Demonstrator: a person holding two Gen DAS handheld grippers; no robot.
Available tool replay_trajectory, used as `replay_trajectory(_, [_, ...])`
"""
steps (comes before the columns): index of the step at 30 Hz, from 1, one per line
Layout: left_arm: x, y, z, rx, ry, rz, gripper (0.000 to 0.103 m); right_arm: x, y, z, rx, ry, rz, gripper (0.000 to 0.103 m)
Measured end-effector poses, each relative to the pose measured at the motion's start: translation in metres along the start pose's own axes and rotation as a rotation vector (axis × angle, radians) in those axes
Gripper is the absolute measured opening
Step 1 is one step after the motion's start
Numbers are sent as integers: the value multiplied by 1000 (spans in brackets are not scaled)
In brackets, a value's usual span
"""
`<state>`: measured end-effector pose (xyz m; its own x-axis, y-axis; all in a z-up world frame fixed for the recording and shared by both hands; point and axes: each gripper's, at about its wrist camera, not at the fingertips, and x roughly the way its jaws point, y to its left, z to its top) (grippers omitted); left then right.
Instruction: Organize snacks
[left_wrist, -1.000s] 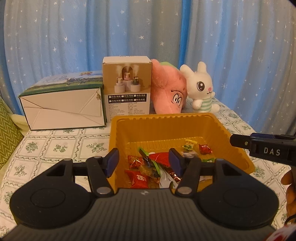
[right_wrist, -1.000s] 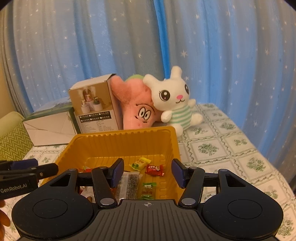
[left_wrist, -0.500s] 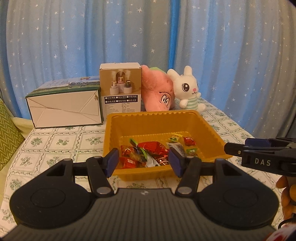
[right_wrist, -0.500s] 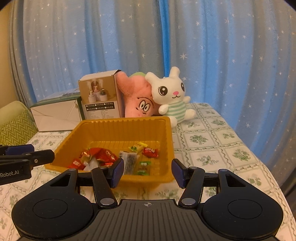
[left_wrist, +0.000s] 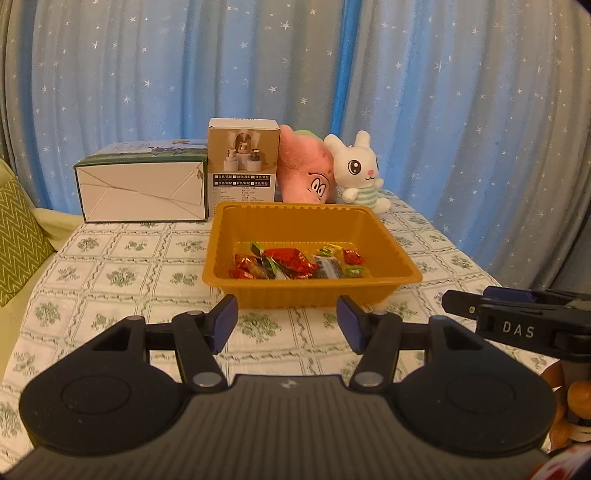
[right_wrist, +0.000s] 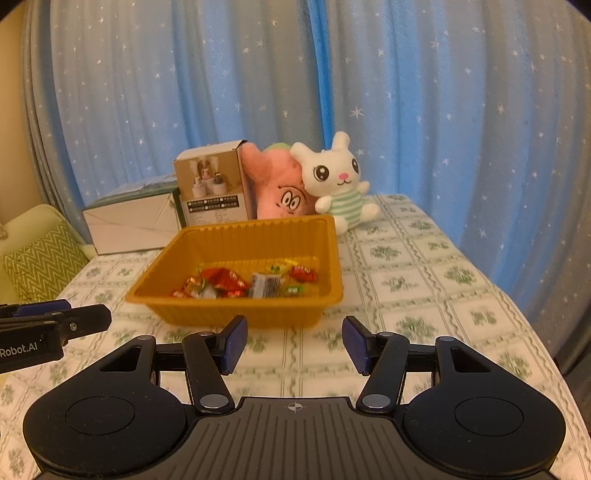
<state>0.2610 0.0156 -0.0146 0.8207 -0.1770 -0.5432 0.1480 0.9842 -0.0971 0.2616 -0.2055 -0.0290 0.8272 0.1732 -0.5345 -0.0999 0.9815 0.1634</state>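
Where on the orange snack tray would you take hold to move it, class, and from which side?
Grip the near rim of the orange snack tray, coming from the front, where the open left hand-held gripper already faces it. The flat out-turned lip gives the fingers an edge to pinch, and the wrapped candies lie on the floor, clear of that wall.

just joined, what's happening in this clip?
A person holds two handheld grippers over a table with a floral cloth. The left gripper and right gripper are both open and empty, short of the yellow tray. The wrapped snacks all lie inside the tray. Two boxes and two plush toys sit behind it, untouched.
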Motion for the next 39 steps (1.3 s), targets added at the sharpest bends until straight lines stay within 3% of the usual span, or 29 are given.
replay_trajectory(15, [-86, -23, -54, 5, -21, 17, 56, -86, -3, -48, 25, 35, -13, 57])
replay_trajectory(25, [-143, -40, -79, 10, -16, 34, 57, -147, 12, -69, -42, 15, -27, 57])
replay_trajectory(39, [-206, -51, -89, -5, -11, 91, 58, -210, 33, -82, -50, 26, 17, 57])
